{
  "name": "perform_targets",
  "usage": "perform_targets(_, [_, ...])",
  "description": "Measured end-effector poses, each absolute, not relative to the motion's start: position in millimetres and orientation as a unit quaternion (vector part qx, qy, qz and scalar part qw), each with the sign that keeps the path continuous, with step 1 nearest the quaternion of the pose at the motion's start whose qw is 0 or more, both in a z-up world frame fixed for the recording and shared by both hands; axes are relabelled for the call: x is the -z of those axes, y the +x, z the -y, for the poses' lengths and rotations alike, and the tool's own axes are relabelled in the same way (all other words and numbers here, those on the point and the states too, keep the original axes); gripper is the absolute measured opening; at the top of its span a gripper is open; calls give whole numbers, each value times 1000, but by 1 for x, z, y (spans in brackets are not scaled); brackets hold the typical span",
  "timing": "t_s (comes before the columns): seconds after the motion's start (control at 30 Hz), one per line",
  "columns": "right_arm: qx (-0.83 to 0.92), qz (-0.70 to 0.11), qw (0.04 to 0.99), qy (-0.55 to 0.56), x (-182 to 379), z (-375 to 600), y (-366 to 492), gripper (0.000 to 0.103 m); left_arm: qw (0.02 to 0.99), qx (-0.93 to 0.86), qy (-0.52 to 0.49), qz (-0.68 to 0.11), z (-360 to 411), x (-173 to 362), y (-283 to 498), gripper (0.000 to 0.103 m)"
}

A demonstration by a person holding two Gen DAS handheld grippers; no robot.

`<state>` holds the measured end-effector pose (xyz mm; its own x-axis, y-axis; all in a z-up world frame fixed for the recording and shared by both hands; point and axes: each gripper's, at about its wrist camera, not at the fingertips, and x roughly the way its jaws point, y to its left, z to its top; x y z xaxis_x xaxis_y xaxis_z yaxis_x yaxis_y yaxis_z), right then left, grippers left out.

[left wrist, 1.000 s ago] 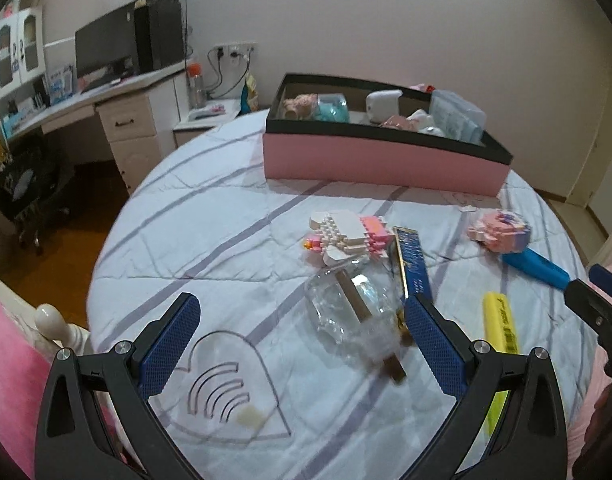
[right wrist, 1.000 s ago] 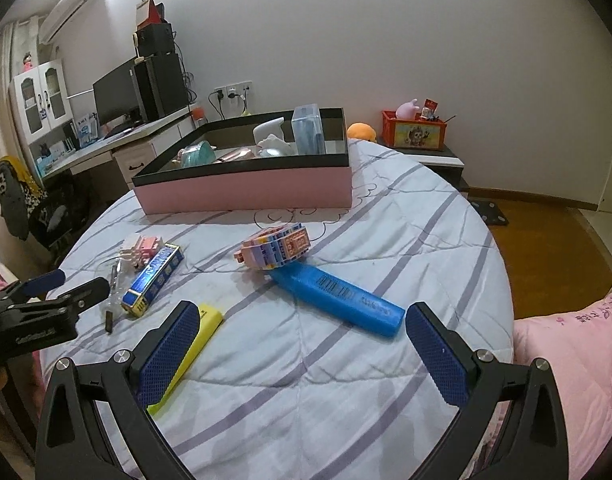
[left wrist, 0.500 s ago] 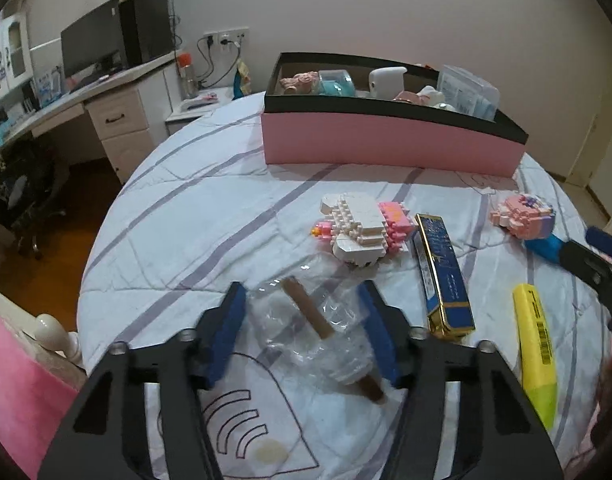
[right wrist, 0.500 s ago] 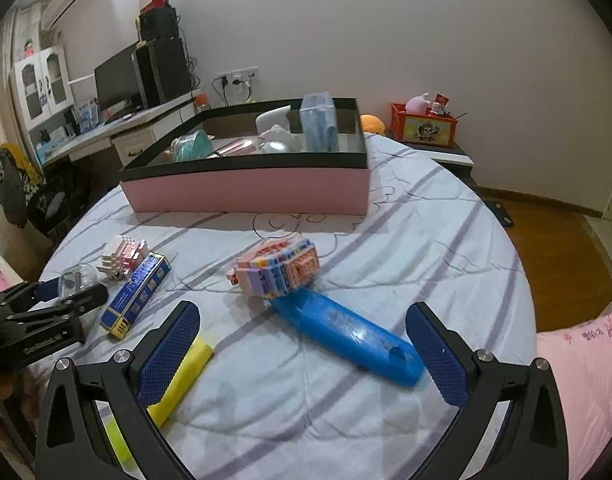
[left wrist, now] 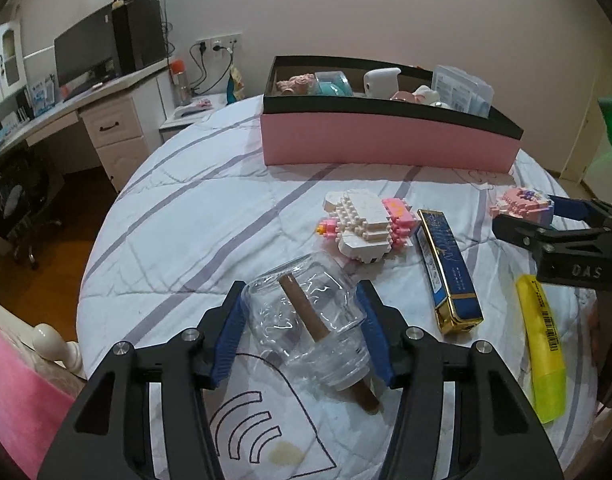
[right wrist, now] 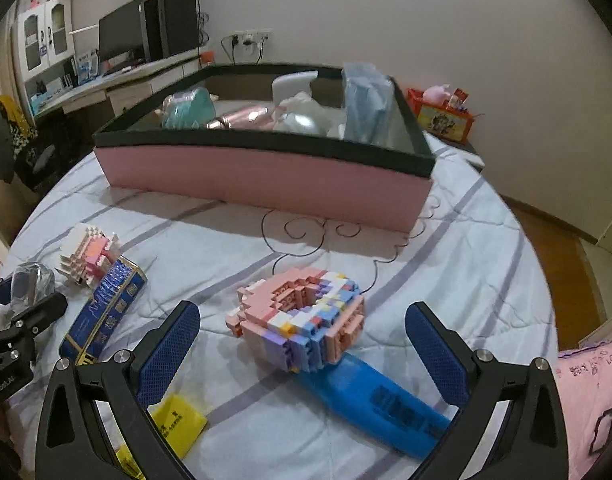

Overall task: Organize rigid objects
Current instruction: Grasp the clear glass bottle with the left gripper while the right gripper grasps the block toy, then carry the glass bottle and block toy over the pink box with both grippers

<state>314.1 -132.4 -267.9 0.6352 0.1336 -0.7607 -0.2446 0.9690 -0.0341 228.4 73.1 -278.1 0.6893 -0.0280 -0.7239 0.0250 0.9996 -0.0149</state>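
Note:
My left gripper [left wrist: 301, 304] is shut on a clear glass jar [left wrist: 306, 320] with a brown stick inside, held low over the striped bedspread [left wrist: 193, 216]. The jaws of my right gripper [right wrist: 301, 314] are closing. A pink and blue brick model [right wrist: 301, 328] sits between them, and the pads stand clear of it on both sides. The model leans on a blue marker [right wrist: 378, 404]. A white and pink brick model [left wrist: 366, 228], a blue and gold box [left wrist: 450, 272] and a yellow highlighter [left wrist: 542, 348] lie between the two grippers.
A long pink box with a black rim [left wrist: 386, 148] stands at the back of the bed and holds several items. A desk with a monitor [left wrist: 85, 56] is off to the left. An orange box [right wrist: 442, 114] sits on a stand behind the bed.
The left jaws closed around the glass jar and now grip it. The right gripper moved forward and down, so the pink and blue brick model now sits between its fingers.

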Motion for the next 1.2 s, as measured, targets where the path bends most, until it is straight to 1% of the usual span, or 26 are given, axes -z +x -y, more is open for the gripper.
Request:
perform_targets(0.03, [-104, -414, 902, -63, 268, 134, 315, 94, 919, 15, -1, -394, -73, 278, 229, 55])
perform_targets(0.07, [-107, -415, 901, -58, 268, 135, 316, 82, 919, 15, -1, -393, -73, 278, 229, 55])
perform_targets(0.1, [-111, -419, 900, -54, 269, 136, 317, 66, 919, 15, -1, -393, -73, 277, 229, 55])
perform_targets(0.13, [-115, -422, 898, -52, 270, 136, 317, 63, 919, 15, -1, -393, -73, 277, 229, 54])
perform_targets(0.37, [-121, -384, 914, -57, 256, 137, 298, 63, 922, 22, -11, -387, -74, 271, 226, 54])
perform_targets(0.53, [-124, -358, 925, -39, 240, 145, 278, 63, 930, 36, -19, -365, -68, 253, 217, 54])
perform_targets(0.83, [-132, -282, 950, -8, 194, 152, 234, 63, 960, 51, -21, -273, -49, 195, 186, 54])
perform_targets(1.2, [-136, -191, 972, -13, 133, 148, 185, 63, 984, 40, 3, -174, -27, 126, 142, 54])
